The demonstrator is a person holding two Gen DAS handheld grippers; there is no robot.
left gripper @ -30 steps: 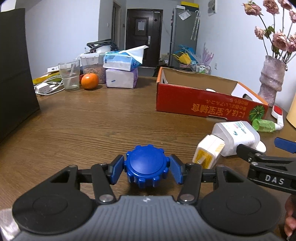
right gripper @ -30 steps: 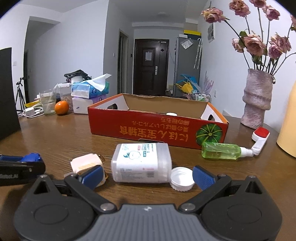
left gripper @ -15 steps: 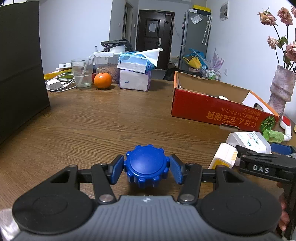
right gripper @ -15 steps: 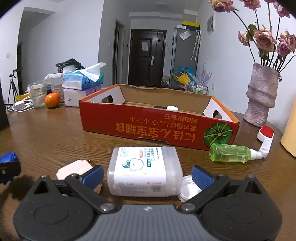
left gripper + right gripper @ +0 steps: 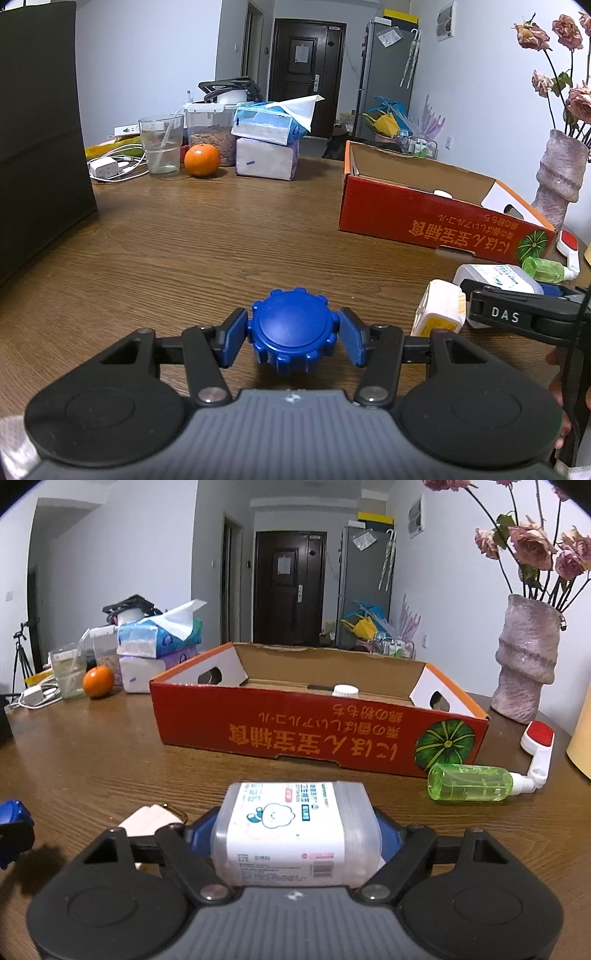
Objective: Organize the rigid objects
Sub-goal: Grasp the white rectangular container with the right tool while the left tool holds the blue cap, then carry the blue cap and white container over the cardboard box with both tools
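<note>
Left claw (image 5: 293, 334): gripping the blue knobby cap (image 5: 291, 330) between its two blue pads, holding it just over the counter (image 5: 207, 243).
Right claw (image 5: 297, 829): jaws closing around the clear plastic jar (image 5: 295, 832) with the white label; the jar is lying on its side between the pads, which look right up against it.
Just left of the jar: a cream and yellow box thing (image 5: 439, 314) is sitting on the counter, partly hidden.
A bit further right: a green spray bottle (image 5: 471, 787) is lying on its side, right by the box's front, with a white and red brush (image 5: 540, 746) next to it.
Middle: the red cardboard box (image 5: 288, 734) is sitting open, with a white cap (image 5: 344, 691) showing inside.
Far left: an orange (image 5: 202, 160), a glass cup (image 5: 161, 144) and stacked tissue packs (image 5: 267, 147) are crowding the back edge.
Far right: a vase (image 5: 526, 657) of dried roses is standing behind the box.
</note>
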